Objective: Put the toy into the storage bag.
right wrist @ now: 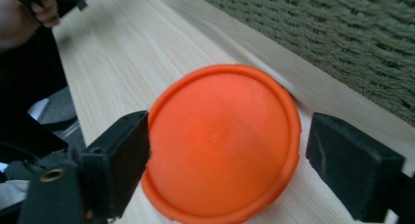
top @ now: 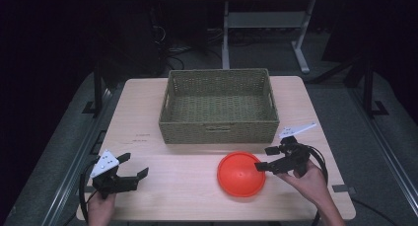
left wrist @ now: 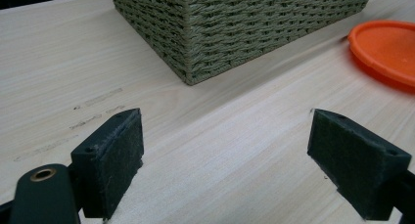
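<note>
- On the pale wooden table [top: 162, 181], an orange plate [top: 241, 174] is seen lying flat near the front edge, just in front of the woven basket [top: 219, 107] and a little to the right of the table's middle.
- The right gripper [top: 262, 157] is held by the person's right hand [top: 308, 179] just at the plate's right rim; its jaws are spread wide, and nothing is clasped between them.
- In the right gripper view, the plate [right wrist: 222, 141] is framed between the two black pads [right wrist: 125, 160], with the left pad at or over the plate's rim; whether it touches cannot be told. The other pad stands clear of the rim, over bare wood.
- The basket's woven wall [right wrist: 342, 43] is seen just behind the plate in that view, with a narrow strip of table between them.
- The left gripper [top: 135, 167] is held by the left hand [top: 101, 206] at the table's front left corner, well apart from the plate.
- Its jaws are likewise parted, and only bare table [left wrist: 220, 150] is seen between the pads [left wrist: 115, 155] in the left gripper view.
- In that view, a corner of the basket [left wrist: 235, 28] is shown ahead, and part of the plate [left wrist: 386, 48] at the upper right.
- The basket is placed upright at the middle of the table's far half.
</note>
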Available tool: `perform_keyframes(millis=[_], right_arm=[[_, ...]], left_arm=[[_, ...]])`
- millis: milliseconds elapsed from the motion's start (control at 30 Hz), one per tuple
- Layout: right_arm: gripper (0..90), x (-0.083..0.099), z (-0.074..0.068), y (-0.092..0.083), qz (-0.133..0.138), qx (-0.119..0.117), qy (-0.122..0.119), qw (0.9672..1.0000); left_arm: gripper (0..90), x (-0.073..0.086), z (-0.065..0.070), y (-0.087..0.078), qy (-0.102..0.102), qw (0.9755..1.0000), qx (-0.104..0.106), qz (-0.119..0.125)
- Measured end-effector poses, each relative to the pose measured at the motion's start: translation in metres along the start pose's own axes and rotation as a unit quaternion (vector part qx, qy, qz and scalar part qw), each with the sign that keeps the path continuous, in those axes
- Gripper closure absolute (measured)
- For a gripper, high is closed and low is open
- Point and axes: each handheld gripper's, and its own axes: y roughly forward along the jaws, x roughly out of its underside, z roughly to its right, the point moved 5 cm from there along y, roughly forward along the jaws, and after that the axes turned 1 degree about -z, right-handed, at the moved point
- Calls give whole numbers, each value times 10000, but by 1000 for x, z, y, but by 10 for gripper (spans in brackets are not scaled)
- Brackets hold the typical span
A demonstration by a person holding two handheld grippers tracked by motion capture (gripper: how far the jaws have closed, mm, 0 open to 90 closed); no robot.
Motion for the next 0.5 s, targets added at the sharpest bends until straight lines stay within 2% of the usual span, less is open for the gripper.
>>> perform_keyframes(millis=[100,133,167,367,500], right_arm=[[184,-1,9,13,-242,22,101,9997],[184,-1,9,13,-242,22,101,9997],[192,0,15,19,-340,40,170,9993],[226,2,26,27,-470,1,348,9983],[291,5,33,31,-559,-66,421,9975]], left_arm=[[129,0,0,-1,28,10000,-27,-1],[129,0,0,-1,20,10000,-22,7],[129,0,0,-1,22,10000,-12,13],[128,0,0,-1,16,10000,-18,-10],[129,0,0,-1,14,10000,-10,-11]])
